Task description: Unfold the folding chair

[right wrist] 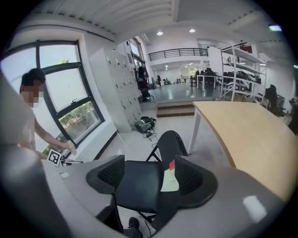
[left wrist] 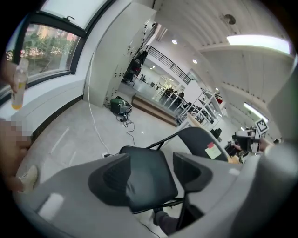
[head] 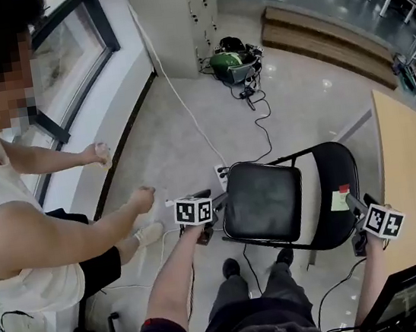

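A black folding chair (head: 263,201) stands on the floor in front of me with its seat folded down. Its backrest (head: 337,170), on the right, carries a yellow sticky note (head: 340,199). My left gripper (head: 215,202) hovers just off the seat's left edge, open and empty. In the left gripper view the seat (left wrist: 144,162) lies beyond the left gripper (left wrist: 152,173), apart from its pads. My right gripper (head: 355,204) is at the backrest's right edge, open with nothing held. The right gripper view shows the note (right wrist: 170,181) and seat (right wrist: 137,183) past the right gripper (right wrist: 148,179).
A seated person (head: 17,226) at the left reaches both hands toward the window sill. A wooden table (head: 415,163) runs along the right. A green bag (head: 233,62), cables and a power strip (head: 221,175) lie on the floor behind the chair. A monitor (head: 402,291) is at bottom right.
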A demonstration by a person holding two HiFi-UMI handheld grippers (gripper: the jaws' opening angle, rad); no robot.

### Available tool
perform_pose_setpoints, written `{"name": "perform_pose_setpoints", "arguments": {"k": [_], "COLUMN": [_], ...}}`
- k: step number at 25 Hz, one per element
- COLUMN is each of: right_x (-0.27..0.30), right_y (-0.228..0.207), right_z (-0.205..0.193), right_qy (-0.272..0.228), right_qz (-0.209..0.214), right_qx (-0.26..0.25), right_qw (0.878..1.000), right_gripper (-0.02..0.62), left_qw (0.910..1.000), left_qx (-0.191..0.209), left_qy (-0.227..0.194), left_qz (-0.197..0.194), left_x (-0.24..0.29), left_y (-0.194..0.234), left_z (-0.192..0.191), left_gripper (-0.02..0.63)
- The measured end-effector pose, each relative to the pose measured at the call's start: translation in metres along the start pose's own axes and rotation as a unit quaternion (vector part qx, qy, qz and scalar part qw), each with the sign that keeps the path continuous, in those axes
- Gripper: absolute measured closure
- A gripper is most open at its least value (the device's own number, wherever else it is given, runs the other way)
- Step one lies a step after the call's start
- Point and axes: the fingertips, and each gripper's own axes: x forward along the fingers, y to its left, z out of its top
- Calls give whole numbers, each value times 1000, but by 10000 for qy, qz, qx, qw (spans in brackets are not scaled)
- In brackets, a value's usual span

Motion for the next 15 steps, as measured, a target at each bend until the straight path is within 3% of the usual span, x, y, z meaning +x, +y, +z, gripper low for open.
{"name": "perform_pose_setpoints", "arguments": {"k": [2, 6, 10, 12, 15], "right_x": [-5, -17, -18, -13, -6], "right_y": [20, 60, 103, 127, 166], "right_z": [2, -11, -16, -17, -18], "right_qy": [-111, -205, -198, -166, -134], "right_qz": [232, 632, 1006, 1215, 1605], "right_qx": [-2, -121, -178, -259, -435], "right_qw": [9997, 9977, 9946, 9921, 9860], "right_gripper": [261, 351, 553, 592, 594], "left_qw": [9998, 9981, 9955, 9942, 9903], "left_qx": [111, 348, 408, 560, 1033], "left_qy": [-118, -368, -680, -776, -806], "left_qz": [-90, -351, -520, -501, -473], "left_x": [-11, -39, -64, -76, -90], "left_y": [-14, -45, -69, -77, -91], "left_z": [11, 22, 39, 49, 59], "left_gripper": [323, 356, 479, 603, 604]}}
